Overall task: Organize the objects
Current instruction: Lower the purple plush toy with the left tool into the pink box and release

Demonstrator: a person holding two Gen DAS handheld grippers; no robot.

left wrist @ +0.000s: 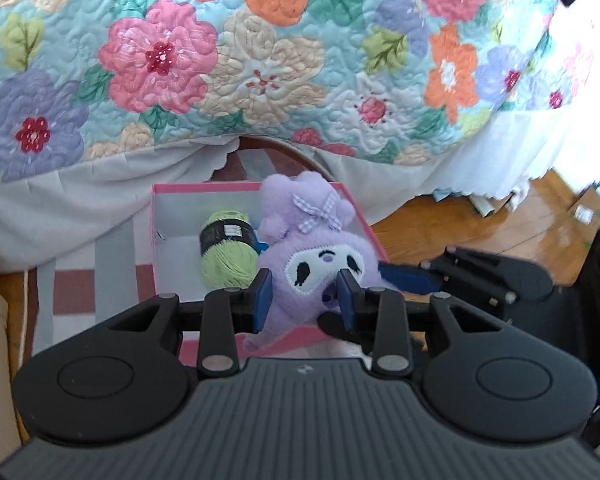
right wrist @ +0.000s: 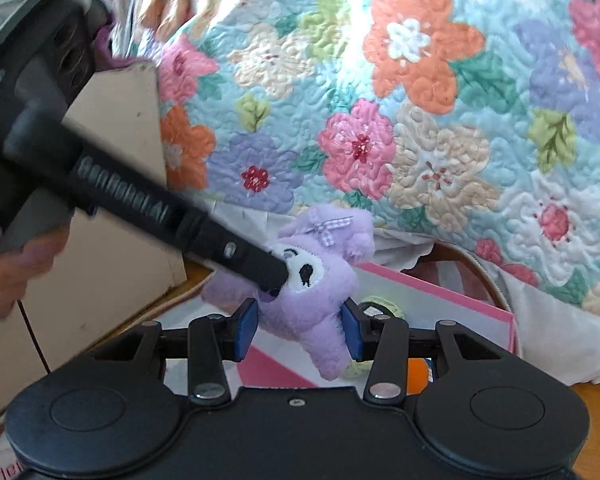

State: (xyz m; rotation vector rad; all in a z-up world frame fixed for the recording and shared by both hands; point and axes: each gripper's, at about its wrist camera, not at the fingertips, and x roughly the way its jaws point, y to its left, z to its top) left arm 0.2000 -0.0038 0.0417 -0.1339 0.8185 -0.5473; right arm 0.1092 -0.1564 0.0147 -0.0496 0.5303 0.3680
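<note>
— So where does the purple plush toy [left wrist: 312,264] hang?
— Above the pink box [left wrist: 168,216], clamped between both: left tool [left wrist: 306,294] on its face, right tool [right wrist: 300,330] on its body.

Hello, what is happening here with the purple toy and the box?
A person holds the purple plush with two handheld grippers at once, above a pink box on the floor beside a flowered quilt. The left gripper clamps its face; the right gripper clamps its body. A green yarn ball already lies in the box.
</note>
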